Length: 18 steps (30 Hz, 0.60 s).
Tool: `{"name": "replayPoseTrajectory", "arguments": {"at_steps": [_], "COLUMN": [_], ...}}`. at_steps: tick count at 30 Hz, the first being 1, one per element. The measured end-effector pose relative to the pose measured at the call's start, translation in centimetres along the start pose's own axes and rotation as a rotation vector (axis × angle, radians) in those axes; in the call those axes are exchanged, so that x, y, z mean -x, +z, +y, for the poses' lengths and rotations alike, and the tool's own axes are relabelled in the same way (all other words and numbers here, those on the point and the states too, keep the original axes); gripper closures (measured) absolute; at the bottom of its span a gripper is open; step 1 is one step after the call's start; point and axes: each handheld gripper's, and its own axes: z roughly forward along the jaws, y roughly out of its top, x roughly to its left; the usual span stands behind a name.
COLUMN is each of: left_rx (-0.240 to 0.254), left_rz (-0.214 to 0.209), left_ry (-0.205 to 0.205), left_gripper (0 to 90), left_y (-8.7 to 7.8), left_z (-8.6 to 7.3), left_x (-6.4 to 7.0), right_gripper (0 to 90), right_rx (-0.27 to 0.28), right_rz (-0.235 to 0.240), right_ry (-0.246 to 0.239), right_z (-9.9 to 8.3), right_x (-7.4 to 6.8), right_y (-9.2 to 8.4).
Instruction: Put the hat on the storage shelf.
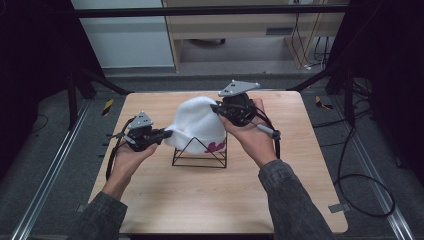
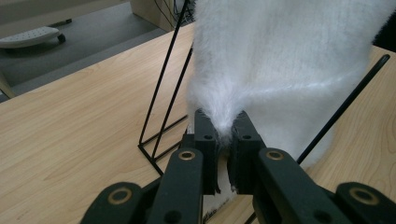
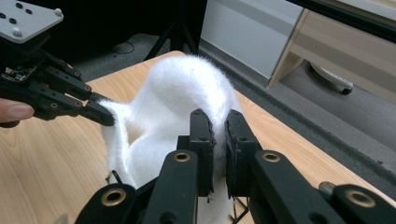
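Wooden table (image 1: 210, 195) | both grippers, left (image 1: 161, 134) at nine o'clock, right (image 1: 220, 109) at two, clamp white hat (image 1: 197, 122) | uneven pull may topple wire stand (image 1: 200, 156)

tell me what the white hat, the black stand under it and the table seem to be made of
White hat: likely fuzzy knit or fleece; fine fibres stand off its surface. Black stand: thin rods, probably matt-painted metal wire. Table: pale wood or wood-look laminate, with grain lines and a smooth low sheen.
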Motion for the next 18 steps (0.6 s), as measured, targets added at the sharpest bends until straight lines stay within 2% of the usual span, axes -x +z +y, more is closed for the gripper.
{"name": "replayPoseTrajectory", "arguments": {"at_steps": [18], "left_rx": [-0.031], "left_rz": [-0.016], "left_ry": [-0.012], "left_gripper": [83.5], "left_y": [0.2], "left_z": [-2.4], "left_x": [0.1], "right_gripper": [83.3], "right_rx": [-0.052], "right_rz": [0.04], "right_ry": [0.005], "right_z": [-2.5], "right_x": [-0.8], "right_y": [0.9]}}
